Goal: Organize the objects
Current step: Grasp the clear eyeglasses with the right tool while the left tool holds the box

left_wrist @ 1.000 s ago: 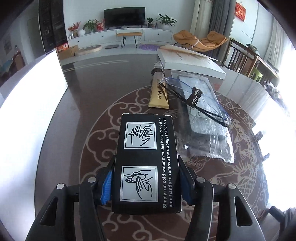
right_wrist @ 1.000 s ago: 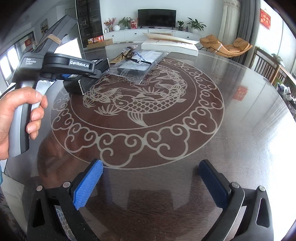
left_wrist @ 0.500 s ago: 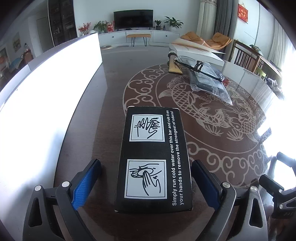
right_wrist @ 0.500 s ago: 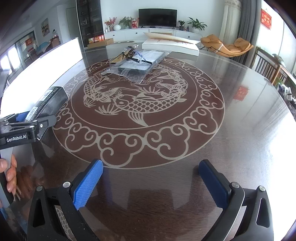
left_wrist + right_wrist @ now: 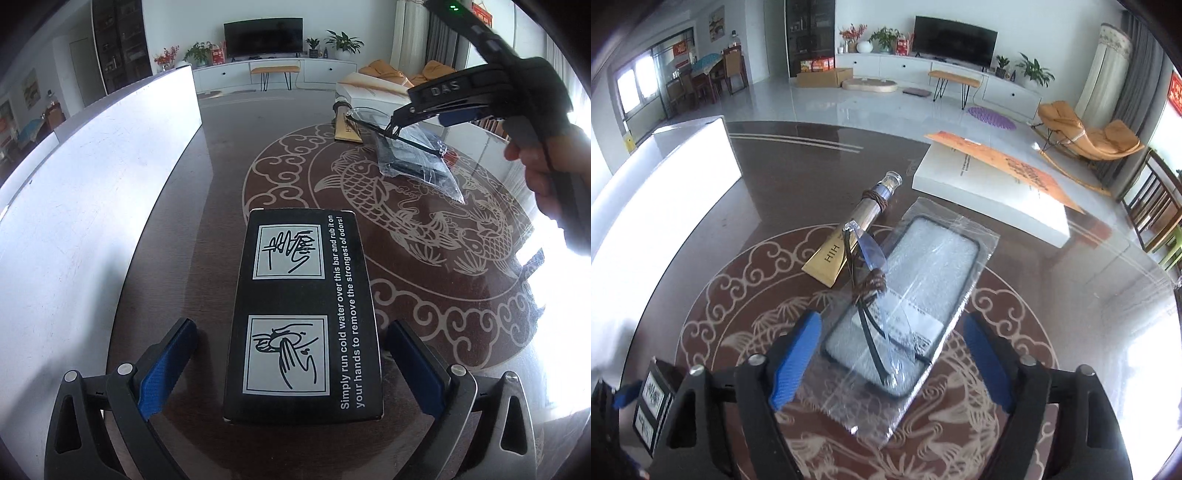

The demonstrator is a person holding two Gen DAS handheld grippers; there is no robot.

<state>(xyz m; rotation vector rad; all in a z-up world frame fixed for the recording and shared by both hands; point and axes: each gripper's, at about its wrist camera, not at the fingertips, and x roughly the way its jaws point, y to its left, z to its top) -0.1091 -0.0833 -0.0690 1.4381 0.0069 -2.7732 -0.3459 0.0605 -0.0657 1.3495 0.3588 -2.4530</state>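
Left wrist view: black box (image 5: 303, 314), printed w/ hand-washing pictures and "Simply run cold water over this bar" text, is lying flat on the dark table (image 5: 207, 155) near the long white panel (image 5: 92, 177), sitting between the left gripper (image 5: 291, 362) fingers, which are standing spread w/ a gap on both sides, nothing grasped. So the box is looking placed, judging by how it's resting free on the surface. Further out, the right gripper (image 5: 890, 354) is hovering over the clear plastic bag holding a phone case (image 5: 923, 280), fingers wide apart and straddling the folded glasses (image 5: 871, 291) tied w/ brown cord that are lying on top of the bag; no contact showing yet. Just beside the bag a gold tube (image 5: 849, 243) marked "HIH" is lying w/ its cap pointing toward the white book (image 5: 990, 192) w/ the orange cover strip. Progress judgement: one item seemingly set down by the panel; glasses, bag and tube are waiting in a cluster at the medallion's far edge, so most sorting is probably left. Right side appears to be lining up for the glasses next.
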